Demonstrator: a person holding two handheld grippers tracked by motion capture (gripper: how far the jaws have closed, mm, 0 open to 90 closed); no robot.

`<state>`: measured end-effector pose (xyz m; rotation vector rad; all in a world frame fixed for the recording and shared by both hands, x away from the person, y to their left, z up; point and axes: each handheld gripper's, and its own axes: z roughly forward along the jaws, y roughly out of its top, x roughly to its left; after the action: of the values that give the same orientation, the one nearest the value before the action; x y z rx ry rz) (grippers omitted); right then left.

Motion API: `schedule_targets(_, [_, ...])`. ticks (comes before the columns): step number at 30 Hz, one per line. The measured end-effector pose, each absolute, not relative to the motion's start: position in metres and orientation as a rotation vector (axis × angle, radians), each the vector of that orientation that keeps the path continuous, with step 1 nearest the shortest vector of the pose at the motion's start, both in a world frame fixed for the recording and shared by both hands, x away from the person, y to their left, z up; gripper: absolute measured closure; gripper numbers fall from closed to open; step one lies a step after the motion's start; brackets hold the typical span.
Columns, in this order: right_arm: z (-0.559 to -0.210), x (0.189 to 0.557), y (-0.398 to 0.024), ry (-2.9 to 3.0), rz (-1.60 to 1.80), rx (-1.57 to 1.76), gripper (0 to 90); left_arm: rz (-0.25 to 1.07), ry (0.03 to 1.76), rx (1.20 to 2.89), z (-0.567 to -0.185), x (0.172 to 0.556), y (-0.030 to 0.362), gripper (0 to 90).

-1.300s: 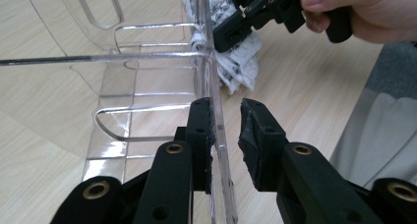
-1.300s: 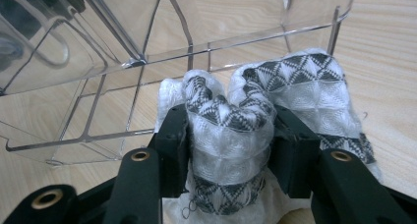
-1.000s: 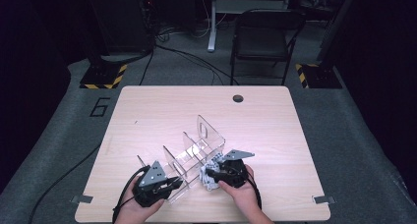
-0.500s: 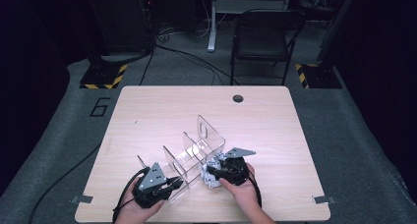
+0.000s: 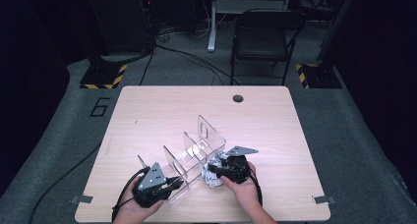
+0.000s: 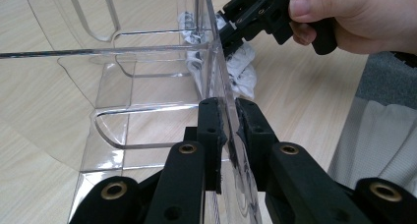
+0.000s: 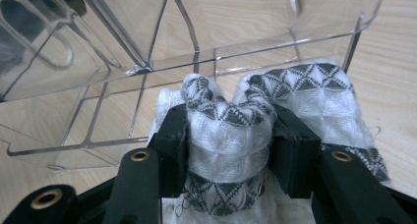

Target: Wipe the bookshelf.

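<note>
One patterned cloth point(image 7: 231, 135) sits clamped in the right tool point(image 7: 228, 135); left tool point(image 6: 227, 130) pinches one clear organizer point(image 6: 147, 76).

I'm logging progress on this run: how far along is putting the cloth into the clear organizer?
Done: the left gripper is clamped on the clear organizer's wall, and the right gripper holds the bunched patterned cloth. In hand: the cloth sits just outside the organizer. Left: getting it into a compartment and letting go.

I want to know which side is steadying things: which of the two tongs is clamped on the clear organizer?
The left tongs: their jaws pinch a clear wall of the organizer. The right tongs grip a bunched patterned cloth instead.
</note>
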<state>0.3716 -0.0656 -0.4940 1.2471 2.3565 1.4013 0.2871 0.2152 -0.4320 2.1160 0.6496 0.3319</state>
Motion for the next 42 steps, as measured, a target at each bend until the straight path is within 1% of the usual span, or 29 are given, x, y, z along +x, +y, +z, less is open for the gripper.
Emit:
schedule_targets(8, [-0.496, 0.352, -0.044, 2.480, 1.379, 1.083, 53.9, 0.335, 0.654, 2.105, -0.433, 0.287, 0.215, 81.7])
schedule_targets(11, [-0.493, 0.358, -0.045, 2.469, 1.367, 1.080, 54.3, 0.333, 0.651, 2.108, -0.432, 0.287, 0.216, 81.7])
schedule_targets(17, [-0.490, 0.377, -0.063, 2.352, 1.385, 1.237, 54.6, 0.328, 0.649, 2.101, -0.433, 0.288, 0.216, 81.4])
schedule_targets(20, [-0.490, 0.374, -0.062, 2.348, 1.383, 1.253, 53.4, 0.326, 0.648, 2.094, -0.433, 0.288, 0.217, 81.4])
schedule_targets(25, [-0.492, 0.359, -0.046, 2.448, 1.408, 1.138, 53.1, 0.323, 0.647, 2.094, -0.433, 0.288, 0.217, 81.3])
schedule_targets(28, [-0.492, 0.348, -0.034, 2.509, 1.358, 1.008, 53.5, 0.323, 0.648, 2.099, -0.433, 0.288, 0.217, 81.3])
schedule_targets(30, [-0.491, 0.349, -0.033, 2.513, 1.324, 0.951, 54.4, 0.319, 0.646, 2.097, -0.433, 0.288, 0.217, 81.2])
schedule_targets(34, [-0.492, 0.364, -0.047, 2.444, 1.380, 1.101, 56.0, 0.311, 0.649, 2.093, -0.433, 0.288, 0.217, 81.1])
schedule_targets(38, [-0.492, 0.378, -0.067, 2.354, 1.363, 1.224, 56.7, 0.312, 0.650, 2.093, -0.433, 0.288, 0.217, 81.1])
schedule_targets(39, [-0.492, 0.380, -0.069, 2.354, 1.393, 1.264, 56.6, 0.313, 0.649, 2.093, -0.433, 0.288, 0.217, 81.1])
schedule_targets(42, [-0.493, 0.374, -0.063, 2.344, 1.370, 1.239, 53.6, 0.311, 0.650, 2.096, -0.433, 0.288, 0.217, 81.1])
